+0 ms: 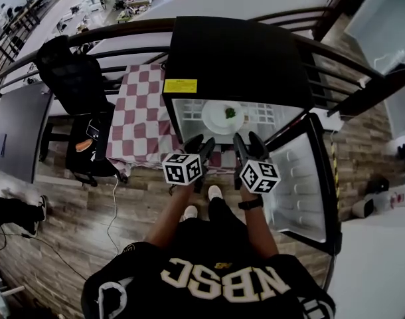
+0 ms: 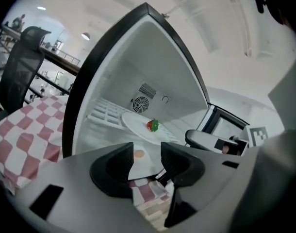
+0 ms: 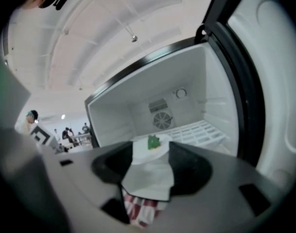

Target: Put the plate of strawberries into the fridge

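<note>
1. Your left gripper has its two fingers apart with a modest gap, and nothing sits between them. Through the gap you see the white floor of the fridge and a strip of checked cloth below it.
2. Your right gripper is the same: its fingers stand apart and hold nothing. The gap looks straight into the fridge.
3. Both grippers hover side by side just in front of the open fridge, pointing into it. Their marker cubes face up toward you, and neither gripper touches the fridge or anything in it.
4. The plate is inside the fridge, lying flat on the white wire shelf, well apart from both grippers. It sits toward the middle of the shelf, in front of the round fan grille on the back wall.
5. One red strawberry with green leaves lies on the plate, a little off its centre.
6. The fridge door is swung fully open on your right, with its white inner side and moulded racks facing you.
7. The fridge is a small black box standing beside a table covered with a red-and-white checked cloth on your left.
8. Farther left, a black chair stands by the table on the wooden floor.
</note>
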The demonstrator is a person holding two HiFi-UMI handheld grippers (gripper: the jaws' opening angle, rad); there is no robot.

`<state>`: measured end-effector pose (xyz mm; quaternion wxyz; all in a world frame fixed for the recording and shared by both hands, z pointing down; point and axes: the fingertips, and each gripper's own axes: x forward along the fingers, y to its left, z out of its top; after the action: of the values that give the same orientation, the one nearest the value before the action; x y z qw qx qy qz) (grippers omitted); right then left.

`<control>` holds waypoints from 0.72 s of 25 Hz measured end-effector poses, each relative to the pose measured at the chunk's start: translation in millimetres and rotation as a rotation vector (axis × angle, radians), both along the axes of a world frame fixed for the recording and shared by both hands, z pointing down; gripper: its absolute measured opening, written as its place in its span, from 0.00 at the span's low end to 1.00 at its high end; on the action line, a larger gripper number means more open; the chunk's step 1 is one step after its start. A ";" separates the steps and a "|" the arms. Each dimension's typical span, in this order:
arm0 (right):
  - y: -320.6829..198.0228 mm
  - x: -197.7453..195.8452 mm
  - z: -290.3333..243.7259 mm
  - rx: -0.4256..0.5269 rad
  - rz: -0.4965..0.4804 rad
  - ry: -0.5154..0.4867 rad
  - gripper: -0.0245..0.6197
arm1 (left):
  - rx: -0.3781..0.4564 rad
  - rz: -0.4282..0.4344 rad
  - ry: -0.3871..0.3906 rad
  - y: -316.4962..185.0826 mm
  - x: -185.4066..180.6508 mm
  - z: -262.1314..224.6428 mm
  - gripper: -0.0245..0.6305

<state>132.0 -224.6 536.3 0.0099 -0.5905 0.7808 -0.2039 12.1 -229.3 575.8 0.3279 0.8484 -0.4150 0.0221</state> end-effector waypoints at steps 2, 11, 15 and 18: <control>10.1 -4.5 1.9 -0.004 -0.019 0.028 0.41 | 0.045 0.024 -0.081 7.5 2.8 3.1 0.32; 50.5 -16.3 30.7 -0.056 -0.069 0.115 0.40 | 0.178 -0.054 -0.220 45.4 -13.7 17.4 0.21; 51.9 -19.9 31.8 -0.053 -0.083 0.142 0.37 | 0.216 -0.083 -0.252 47.9 -13.5 14.5 0.11; 45.2 -21.1 31.0 -0.042 -0.080 0.175 0.29 | 0.230 -0.084 -0.272 40.8 -11.6 13.7 0.09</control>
<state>111.0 -179.5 567.3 -0.0789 -0.5746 0.7971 -0.1683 0.5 -188.4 589.5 0.1705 0.8514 -0.4902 0.0754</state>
